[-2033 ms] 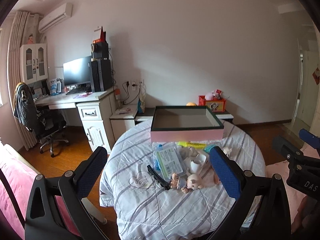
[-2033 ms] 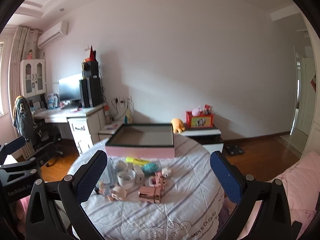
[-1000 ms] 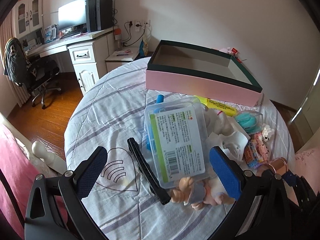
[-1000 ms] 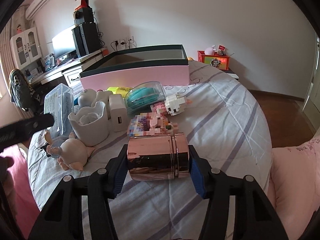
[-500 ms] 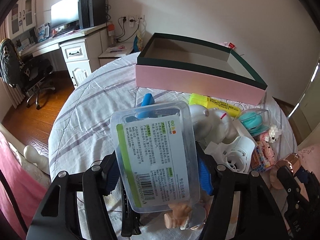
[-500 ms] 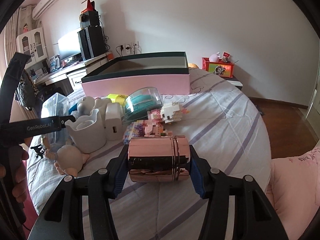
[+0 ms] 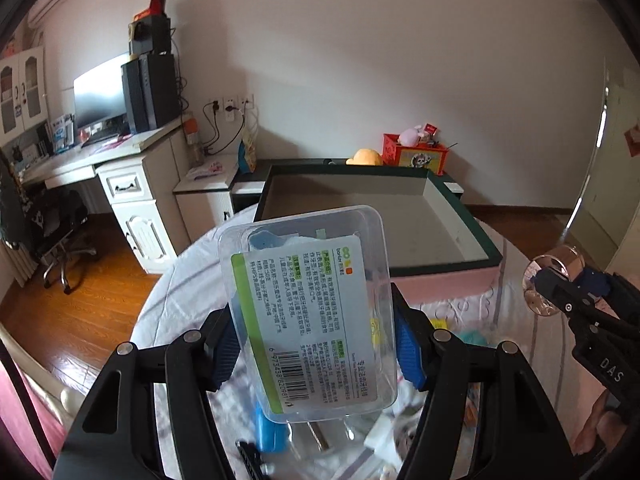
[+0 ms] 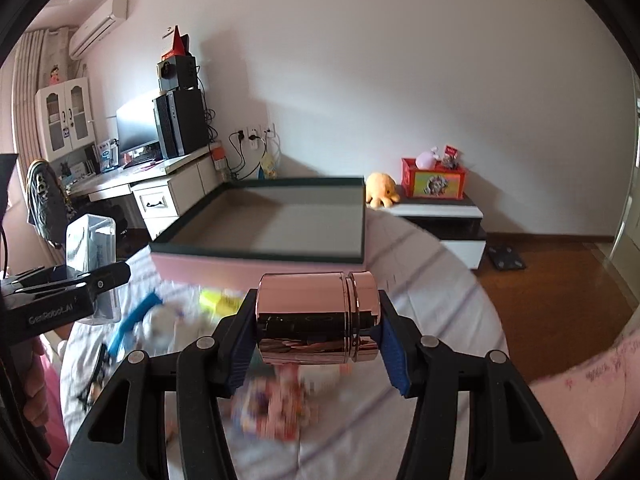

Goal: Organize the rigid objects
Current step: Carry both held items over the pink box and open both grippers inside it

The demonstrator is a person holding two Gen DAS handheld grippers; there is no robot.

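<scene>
My left gripper is shut on a clear plastic box with a green and white label, held up off the table. My right gripper is shut on a shiny rose-gold cylinder, lying sideways between the blue pads, also lifted. Ahead of both stands an open pink box with a dark green rim, empty inside. In the left wrist view the right gripper and the cylinder show at the right. In the right wrist view the left gripper with the clear box shows at the left.
A round table under a striped white cloth carries blurred small items: a yellow highlighter, a blue piece, a pixel-block toy. A desk with monitor, an office chair and a low cabinet stand behind.
The left jaws closed on the clear box and lifted it off the table. The right gripper rose with the rose-gold cylinder. Both now sit higher and nearer the pink box.
</scene>
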